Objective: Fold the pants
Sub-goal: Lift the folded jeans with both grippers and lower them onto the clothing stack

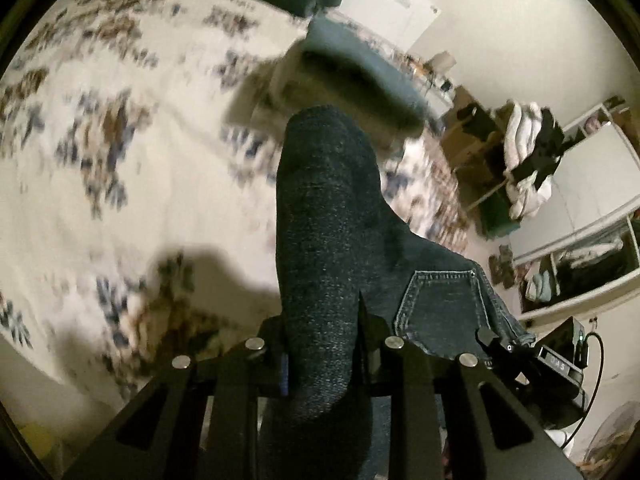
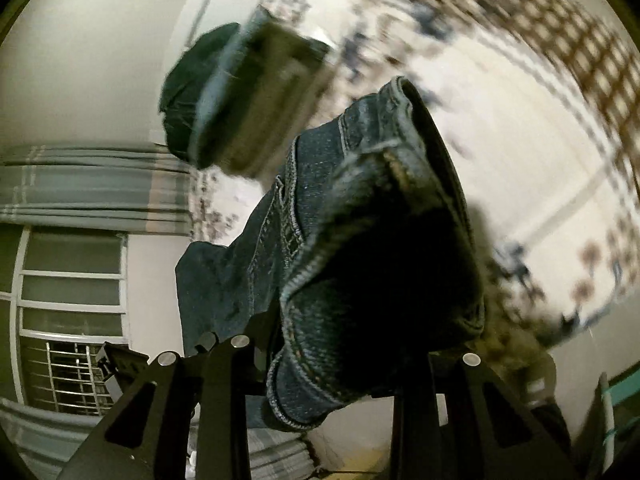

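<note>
The pants are dark blue jeans (image 1: pixel 324 216), lifted above a bed with a white floral cover (image 1: pixel 120 140). My left gripper (image 1: pixel 322 344) is shut on a thick fold of the denim, which rises in front of the lens; a back pocket (image 1: pixel 444 304) hangs to the right. My right gripper (image 2: pixel 340 364) is shut on the jeans (image 2: pixel 360 248) at a stitched waistband or hem edge, and the cloth bunches up over its fingers. The other gripper's tip shows at the lower left in the right wrist view (image 2: pixel 116 364). The fingertips of both are hidden by denim.
A blurred stack of folded clothes (image 1: pixel 352 76) lies on the bed, also shown in the right wrist view (image 2: pixel 248 100). Shelves with towels (image 1: pixel 528 160) and a wardrobe (image 1: pixel 592 248) stand at the right. A barred window (image 2: pixel 68 320) and curtain (image 2: pixel 92 184) are at the left.
</note>
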The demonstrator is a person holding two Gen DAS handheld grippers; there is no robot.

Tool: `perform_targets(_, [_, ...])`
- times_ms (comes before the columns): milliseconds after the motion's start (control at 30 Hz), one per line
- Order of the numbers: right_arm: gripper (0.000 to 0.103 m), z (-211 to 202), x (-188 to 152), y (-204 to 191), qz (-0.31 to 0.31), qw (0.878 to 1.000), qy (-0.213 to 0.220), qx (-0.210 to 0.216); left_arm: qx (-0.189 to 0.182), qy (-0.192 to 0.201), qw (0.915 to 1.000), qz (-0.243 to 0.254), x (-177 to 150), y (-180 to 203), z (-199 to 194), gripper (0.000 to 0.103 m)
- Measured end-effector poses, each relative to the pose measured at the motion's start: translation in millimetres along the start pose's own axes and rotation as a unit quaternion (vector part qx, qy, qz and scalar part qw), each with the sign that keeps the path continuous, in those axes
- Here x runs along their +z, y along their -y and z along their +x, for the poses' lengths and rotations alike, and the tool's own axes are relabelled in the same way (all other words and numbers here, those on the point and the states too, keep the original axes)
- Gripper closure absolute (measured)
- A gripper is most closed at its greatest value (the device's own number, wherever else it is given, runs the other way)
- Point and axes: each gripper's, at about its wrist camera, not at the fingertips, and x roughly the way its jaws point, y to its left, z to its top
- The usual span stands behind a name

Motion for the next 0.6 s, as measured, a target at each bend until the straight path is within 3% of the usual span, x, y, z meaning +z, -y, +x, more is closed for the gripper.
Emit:
perform_targets(100, [0.071,0.3,40.2,-52.6,-0.009,1.000,0.019,0.012,-0.009,0.020,0.9997,-0.007,53.6,12.3,-7.2,0.083])
perform_targets(267, [0.070,24.1,125.5,-132.6,-0.006,0.997,0.059,0.040,-0.034,0.048,0.9983,-0.002,169.9,24.2,6.7,0.083])
perform_targets(467, [0.071,88.8,241.2,-199.3,0.004,0.995,0.082,0.049,-0.040,0.043,0.9982,0.007,299.7,20.7,71.4,0.083])
perform_targets(600, [0.071,138.3,295.4,-208.8,0.014,0.996,0.081,0.041,-0.039,0.026,0.9989,0.007,347.5,9.8,121.1,0.083])
